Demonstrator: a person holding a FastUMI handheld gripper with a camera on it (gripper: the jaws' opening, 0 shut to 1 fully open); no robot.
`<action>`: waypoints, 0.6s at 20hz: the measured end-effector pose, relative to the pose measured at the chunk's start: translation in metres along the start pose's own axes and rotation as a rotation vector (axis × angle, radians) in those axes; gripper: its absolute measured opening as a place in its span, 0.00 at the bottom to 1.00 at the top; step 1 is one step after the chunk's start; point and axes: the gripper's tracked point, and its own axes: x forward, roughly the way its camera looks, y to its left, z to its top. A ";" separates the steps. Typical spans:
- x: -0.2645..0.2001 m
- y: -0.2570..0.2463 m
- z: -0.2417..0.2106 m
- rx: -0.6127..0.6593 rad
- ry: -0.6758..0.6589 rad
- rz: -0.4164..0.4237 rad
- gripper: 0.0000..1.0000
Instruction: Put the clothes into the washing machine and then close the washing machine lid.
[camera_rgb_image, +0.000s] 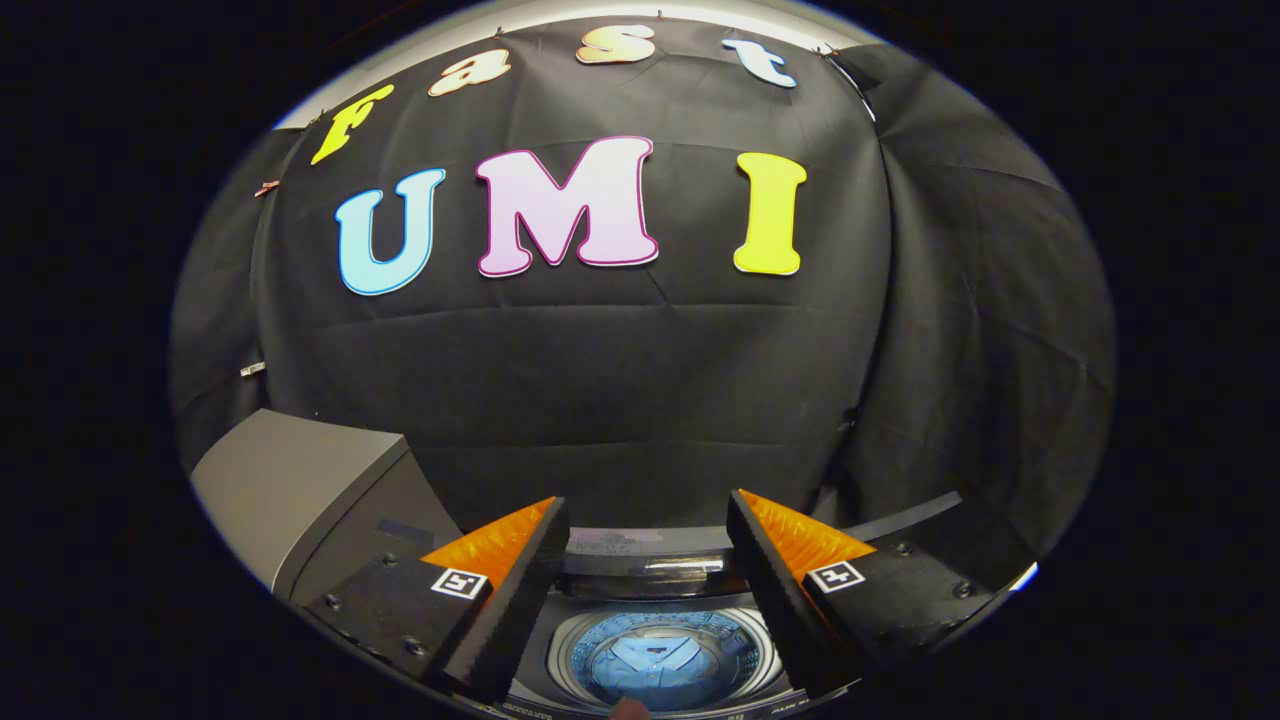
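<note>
Claw (648, 540) spread wide, both fingers (515, 590) apart and pinching nothing, angled in from either side toward the middle. Small square markers on the upper faces of both fingers. Between and below the fingers, down inside an open top-loading washer (660, 590): a round drum (745, 652) with a light blue collared shirt (645, 665) lying flat in it, collar toward the far side, well clear of both fingers. Pale ring of the drum rim circling the shirt. Just beyond the drum, between the fingertips, the washer's rear panel with a glossy strip, its markings too small to make out. At the near edge of the drum opening, a small rounded tan shape, too little visible to identify. Beside the outer side of the left finger, a grey slanted slab (300, 480), standing tilted up; whether lid or separate box, cannot tell. Beyond the right finger, a dark curved edge of the washer top. Behind everything, black cloth wall (640, 380) draped in soft creases.
</note>
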 end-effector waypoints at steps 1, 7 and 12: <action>-0.001 0.001 -0.001 -0.002 0.000 -0.005 1.00; -0.004 0.002 -0.009 -0.005 0.000 -0.011 1.00; -0.004 0.008 -0.064 0.000 0.131 -0.001 1.00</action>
